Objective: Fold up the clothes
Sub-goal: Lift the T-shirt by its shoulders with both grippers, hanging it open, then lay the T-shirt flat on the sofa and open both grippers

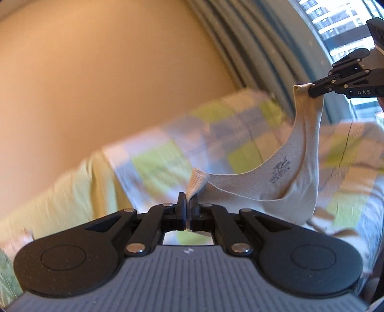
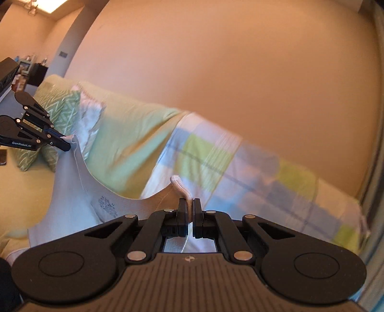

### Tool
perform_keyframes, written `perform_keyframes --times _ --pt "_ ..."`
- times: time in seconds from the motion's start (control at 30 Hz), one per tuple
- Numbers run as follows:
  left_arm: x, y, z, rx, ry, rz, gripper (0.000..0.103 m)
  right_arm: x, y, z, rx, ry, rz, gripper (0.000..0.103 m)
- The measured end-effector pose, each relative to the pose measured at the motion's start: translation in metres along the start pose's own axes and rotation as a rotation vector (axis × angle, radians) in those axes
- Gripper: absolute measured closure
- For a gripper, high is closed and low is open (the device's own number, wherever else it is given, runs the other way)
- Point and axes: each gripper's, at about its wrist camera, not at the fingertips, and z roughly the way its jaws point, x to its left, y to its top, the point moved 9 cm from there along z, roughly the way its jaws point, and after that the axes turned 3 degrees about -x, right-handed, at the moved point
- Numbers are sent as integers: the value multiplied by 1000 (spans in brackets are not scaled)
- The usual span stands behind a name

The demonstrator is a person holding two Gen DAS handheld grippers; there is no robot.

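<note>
Left wrist view shows a beige sleeveless top hanging in the air between the two tools, its neckline sagging in a curve with small printed text inside the back. One ribbed shoulder strap is pinched in the left gripper, whose jaws are closed tight on the fabric. The other strap is clamped by the right gripper, seen from the side at upper right, its jaws likewise closed on cloth. Beneath and behind the garment lies a bed with a checked cover in white, lime and pale blue, blurred by motion. A plain peach wall rises behind it.

Only this view shows grey-blue curtains and a window with a building outside.

From the right wrist, the same top hangs at lower left, and the right gripper grips its strap in front of the lens while the left gripper holds the far strap. Only here appear a green patterned pillow, a plain green sheet, and a dark shelf of small items in the far corner.
</note>
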Motion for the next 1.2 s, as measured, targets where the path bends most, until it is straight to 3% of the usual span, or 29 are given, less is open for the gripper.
perform_keyframes --times 0.23,0.37,0.53,0.8,0.97,1.1,1.2 --pt "-6 114 -16 -196 -9 55 103 -65 87 -85 -123 -232 -26 101" --pt "-16 142 -3 -218 -12 83 103 -94 105 -107 -143 -294 -18 101" --pt "-36 137 57 -160 -46 92 103 -117 87 -96 -101 -305 -6 101" --pt "-94 60 239 15 -124 34 103 -159 -18 7 59 -266 52 101" --pt "-136 -31 368 167 -144 -54 101 -194 -111 102 170 -258 115 101" --pt "-156 -119 414 329 -184 -169 90 -198 -206 175 295 -260 147 99" --pt "-161 -163 409 400 -209 -213 89 -197 -282 208 430 -263 168 86"
